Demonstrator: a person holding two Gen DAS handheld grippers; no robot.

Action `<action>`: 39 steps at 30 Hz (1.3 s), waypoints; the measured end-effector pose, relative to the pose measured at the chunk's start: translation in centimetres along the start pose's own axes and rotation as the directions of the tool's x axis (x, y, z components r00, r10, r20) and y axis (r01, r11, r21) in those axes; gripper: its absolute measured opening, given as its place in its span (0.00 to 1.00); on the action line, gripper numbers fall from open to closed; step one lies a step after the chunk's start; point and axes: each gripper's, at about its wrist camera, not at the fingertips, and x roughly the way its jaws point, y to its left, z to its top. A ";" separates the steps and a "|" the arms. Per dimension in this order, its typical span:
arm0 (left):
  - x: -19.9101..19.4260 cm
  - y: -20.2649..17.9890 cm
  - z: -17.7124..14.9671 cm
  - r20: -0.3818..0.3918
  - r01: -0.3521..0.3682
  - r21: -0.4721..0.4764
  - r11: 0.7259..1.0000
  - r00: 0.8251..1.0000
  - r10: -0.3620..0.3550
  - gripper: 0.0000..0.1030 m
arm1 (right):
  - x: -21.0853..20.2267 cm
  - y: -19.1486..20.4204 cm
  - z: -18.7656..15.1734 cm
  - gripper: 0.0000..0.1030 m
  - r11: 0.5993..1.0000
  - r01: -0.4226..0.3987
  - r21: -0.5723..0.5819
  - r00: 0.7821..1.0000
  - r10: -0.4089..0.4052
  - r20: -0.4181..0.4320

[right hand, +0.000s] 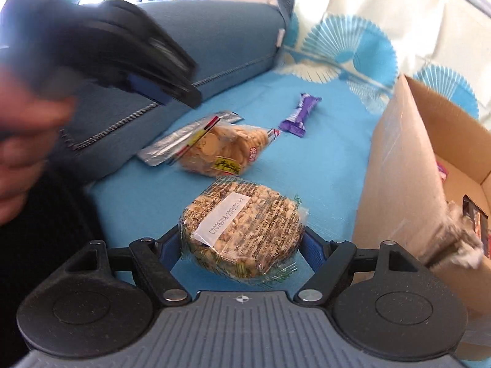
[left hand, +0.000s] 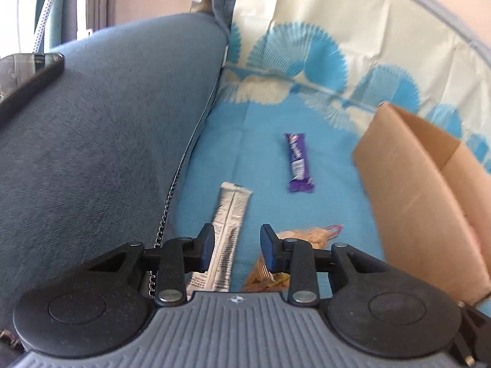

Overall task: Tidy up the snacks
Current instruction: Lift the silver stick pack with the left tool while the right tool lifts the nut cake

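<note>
My right gripper [right hand: 242, 242] is shut on a round peanut brittle cake [right hand: 242, 230] in clear wrap, held above the blue cloth. My left gripper [left hand: 236, 247] is open and empty, hovering over a silver sachet [left hand: 228, 227] and a bag of biscuits [left hand: 307, 236]. In the right wrist view the left gripper [right hand: 159, 89] hangs blurred above the silver sachet [right hand: 172, 144] and the biscuit bag [right hand: 224, 150]. A purple chocolate bar [left hand: 297, 162] lies farther out; it also shows in the right wrist view [right hand: 300, 112]. A cardboard box [right hand: 408, 165] stands open at the right, with packets inside.
The blue sofa arm [left hand: 107, 128] rises at the left, with a zip chain [left hand: 165, 214] along its seam. The patterned cloth [left hand: 307, 61] climbs the backrest behind. The cardboard box also shows in the left wrist view [left hand: 411, 196]. A phone-like dark slab [left hand: 30, 73] lies on the armrest.
</note>
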 end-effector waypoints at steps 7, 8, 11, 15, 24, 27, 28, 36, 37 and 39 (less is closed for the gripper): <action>4.4 0.7 0.7 -0.136 -0.033 0.004 0.999 0.990 0.033 0.60 | -0.6 -0.5 0.0 0.77 1.000 -0.020 0.012 0.999 0.019 0.032; 4.9 0.8 0.6 -0.145 -0.036 0.010 0.999 0.989 0.037 0.60 | -0.5 -0.6 -0.2 0.77 1.000 -0.022 0.019 0.999 0.022 0.030; 5.5 0.7 0.3 -0.161 -0.044 0.015 0.999 0.986 0.045 0.60 | -0.2 -1.0 -1.1 0.77 0.999 -0.044 0.033 0.999 0.042 0.032; 6.3 0.5 0.3 -0.182 -0.045 0.021 0.999 0.982 0.048 0.60 | 0.7 -1.1 -2.0 0.77 0.998 -0.055 0.038 0.998 0.054 0.012; 6.5 0.8 0.3 -0.195 -0.021 0.006 1.000 0.981 0.022 0.33 | 1.3 -0.8 -2.1 0.82 0.997 -0.058 0.047 0.998 0.058 0.010; 5.9 0.3 0.2 -0.185 -0.014 0.031 0.999 0.982 0.020 0.31 | 1.5 -1.0 -2.1 0.84 0.997 -0.059 0.049 0.998 0.059 0.008; 5.8 0.3 0.2 -0.191 -0.008 0.034 0.999 0.981 0.014 0.31 | 1.6 -1.0 -2.1 0.84 0.997 -0.062 0.051 0.998 0.062 0.009; 4.2 2.2 -0.4 -0.263 0.039 -0.072 0.997 0.963 -0.057 0.33 | 1.9 -1.3 -2.2 0.83 0.995 -0.074 0.066 0.997 0.074 0.006; 4.2 2.0 -0.4 -0.266 0.035 -0.065 0.997 0.963 -0.051 0.33 | 2.0 -1.3 -2.2 0.83 0.995 -0.074 0.066 0.997 0.074 0.002; 4.6 1.5 -0.4 -0.282 0.004 -0.035 0.999 0.959 -0.014 0.36 | 2.1 -1.3 -2.3 0.83 0.995 -0.074 0.065 0.997 0.074 0.000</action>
